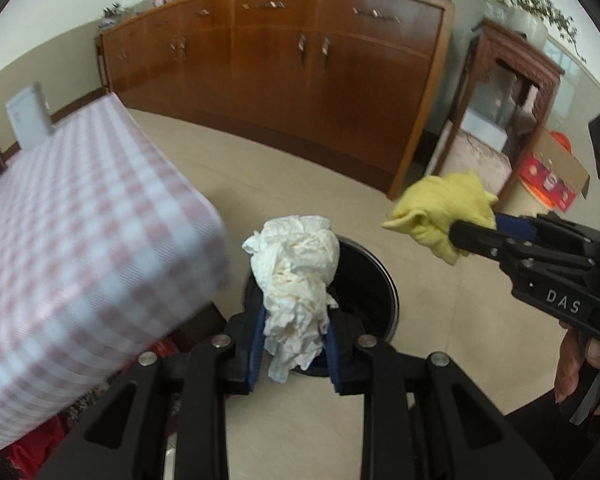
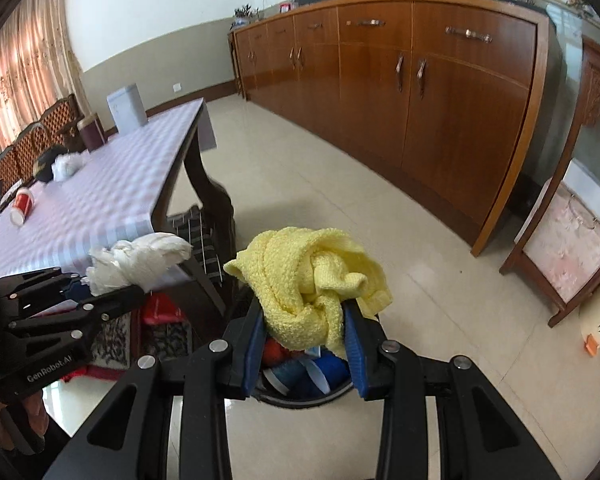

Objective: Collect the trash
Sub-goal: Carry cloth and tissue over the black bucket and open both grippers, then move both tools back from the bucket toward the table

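Observation:
My left gripper (image 1: 295,316) is shut on a crumpled white tissue (image 1: 296,256), held just above the black trash bin (image 1: 392,292) on the floor. My right gripper (image 2: 305,322) is shut on a bunched yellow cloth (image 2: 308,280), right over the bin (image 2: 300,400), which holds blue and red scraps. In the left wrist view the right gripper (image 1: 472,229) comes in from the right with the yellow cloth (image 1: 444,208), to the right of the bin. In the right wrist view the left gripper (image 2: 128,286) sits at the left with the tissue (image 2: 140,256).
A table with a pink checked cloth (image 1: 80,220) stands close on the left; it carries a red can (image 2: 22,206) and a white box (image 2: 126,106). A long wooden sideboard (image 1: 300,80) runs behind. A carved wooden stand (image 1: 500,120) and a cardboard box (image 1: 552,176) are on the right.

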`<state>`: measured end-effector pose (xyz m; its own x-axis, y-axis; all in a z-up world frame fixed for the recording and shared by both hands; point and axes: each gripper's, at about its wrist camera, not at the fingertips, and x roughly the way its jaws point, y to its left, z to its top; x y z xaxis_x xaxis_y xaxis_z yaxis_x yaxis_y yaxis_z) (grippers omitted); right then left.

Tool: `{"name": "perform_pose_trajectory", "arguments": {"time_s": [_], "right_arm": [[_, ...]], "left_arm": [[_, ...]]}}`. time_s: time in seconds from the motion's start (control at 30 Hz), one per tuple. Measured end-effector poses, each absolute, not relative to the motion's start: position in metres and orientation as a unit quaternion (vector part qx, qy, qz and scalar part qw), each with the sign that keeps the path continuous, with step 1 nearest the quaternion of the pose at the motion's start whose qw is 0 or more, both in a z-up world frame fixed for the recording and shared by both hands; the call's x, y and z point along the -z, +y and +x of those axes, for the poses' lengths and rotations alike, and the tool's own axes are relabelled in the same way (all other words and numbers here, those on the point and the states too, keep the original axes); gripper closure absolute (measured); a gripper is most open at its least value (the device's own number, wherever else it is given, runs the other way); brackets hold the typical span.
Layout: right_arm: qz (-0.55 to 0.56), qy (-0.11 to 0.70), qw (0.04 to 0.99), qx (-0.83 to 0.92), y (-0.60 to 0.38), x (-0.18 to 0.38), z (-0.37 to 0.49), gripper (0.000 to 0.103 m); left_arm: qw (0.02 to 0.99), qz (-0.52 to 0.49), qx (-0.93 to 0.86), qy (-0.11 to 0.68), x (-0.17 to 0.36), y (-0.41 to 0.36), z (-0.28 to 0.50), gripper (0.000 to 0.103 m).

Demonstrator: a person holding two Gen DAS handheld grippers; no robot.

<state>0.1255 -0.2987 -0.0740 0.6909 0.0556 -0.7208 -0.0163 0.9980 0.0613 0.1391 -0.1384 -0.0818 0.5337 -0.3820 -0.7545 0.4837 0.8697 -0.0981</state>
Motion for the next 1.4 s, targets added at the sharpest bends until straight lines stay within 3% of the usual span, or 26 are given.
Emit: {"name": "perform_pose_trajectory", "arguments": {"time_s": [0.57, 0.63, 0.67, 0.7, 0.73, 0.77, 0.97, 1.4], "right_arm": [[-0.033, 0.48, 0.873, -0.085, -0.317, 0.184, 0.168, 0.065], [-0.046, 0.49, 0.865, -0.097, -0.313, 0.194, 0.176, 0.06], [-0.054, 0.496, 0.86, -0.109, -0.311, 0.201, 0.181, 0.058], [-0.079, 0.499, 0.856, -0.113, -0.309, 0.211, 0.186, 0.04], [-0.091, 0.502, 0.855, -0.095, -0.313, 0.218, 0.19, 0.012], [-0.082, 0.506, 0.854, -0.087, -0.318, 0.223, 0.191, 0.005], [-0.068, 0.504, 0.859, -0.057, -0.334, 0.225, 0.181, 0.0], [-0.064, 0.481, 0.874, -0.035, -0.301, 0.198, 0.167, 0.0]], "left_arm": [[0.831, 0.062, 0.252, 0.492, 0.17, -0.174, 0.171, 0.076], [0.825, 0.056, 0.254, 0.501, 0.181, -0.175, 0.177, 0.075], [0.822, 0.053, 0.258, 0.505, 0.186, -0.173, 0.179, 0.071], [0.822, 0.049, 0.259, 0.506, 0.193, -0.175, 0.181, 0.063], [0.824, 0.052, 0.243, 0.509, 0.2, -0.175, 0.182, 0.054], [0.825, 0.053, 0.235, 0.512, 0.204, -0.171, 0.181, 0.039], [0.832, 0.065, 0.19, 0.517, 0.215, -0.142, 0.164, 0.007], [0.857, 0.045, 0.146, 0.492, 0.191, -0.106, 0.148, 0.002]]}}
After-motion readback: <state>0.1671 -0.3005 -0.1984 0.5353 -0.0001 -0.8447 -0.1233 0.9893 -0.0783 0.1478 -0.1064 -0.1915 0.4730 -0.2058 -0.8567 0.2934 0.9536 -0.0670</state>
